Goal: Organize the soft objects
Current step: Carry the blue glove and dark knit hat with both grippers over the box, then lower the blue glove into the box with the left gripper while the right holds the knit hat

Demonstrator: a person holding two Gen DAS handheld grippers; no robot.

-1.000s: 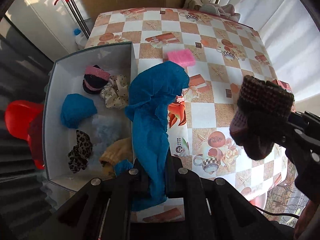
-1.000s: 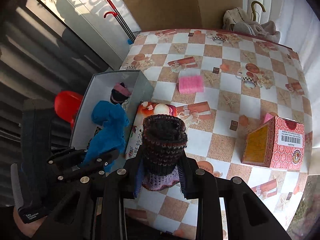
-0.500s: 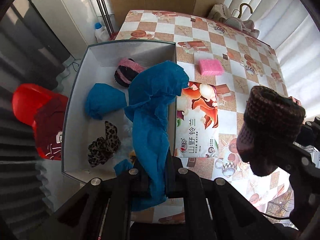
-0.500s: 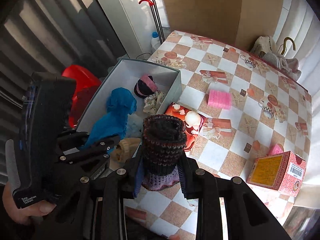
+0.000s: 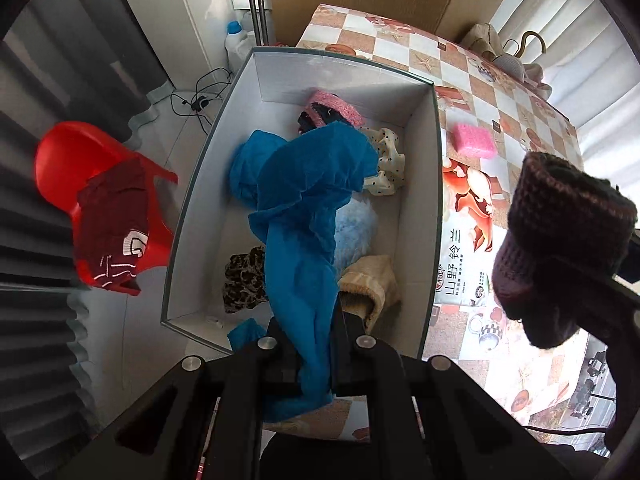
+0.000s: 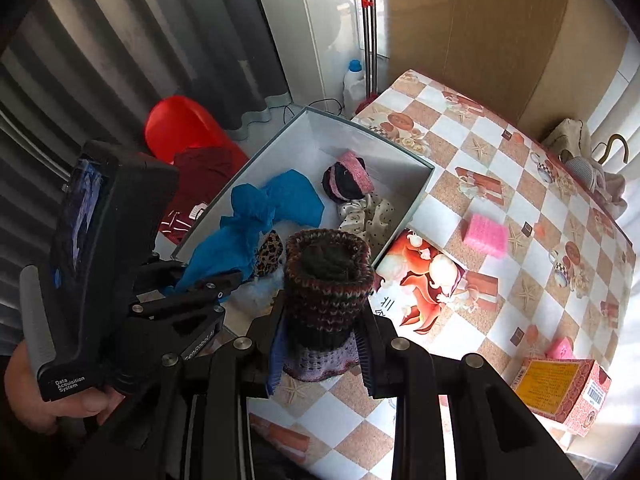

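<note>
My left gripper point(image 5: 313, 332) points straight down and is shut on a long blue cloth point(image 5: 308, 184). The cloth hangs over the inside of the white box point(image 5: 424, 200). Lying in the box are another blue cloth, a pink-and-black roll point(image 5: 328, 112), a dotted scrunchie point(image 5: 384, 168), a leopard scrunchie point(image 5: 244, 280), pale blue fluff and a beige knit point(image 5: 372, 284). My right gripper point(image 6: 324, 320) is shut on a dark rolled knit piece point(image 6: 328, 280), held beside the box's near right corner, above the table. The knit piece point(image 5: 560, 232) also shows at the right of the left wrist view.
The box stands at the left end of the checked table point(image 6: 500, 184). A printed tissue pack point(image 5: 468, 240) lies against its right wall, a pink sponge point(image 6: 486, 234) beyond it. A red-and-yellow carton point(image 6: 560, 396) sits at the near right. A red chair point(image 5: 60, 160) bears a dark red garment.
Both grippers have moved left across the table with their loads. The blue cloth, earlier over the box's right wall, now hangs above the box's middle; the knit piece has reached the box's corner.
</note>
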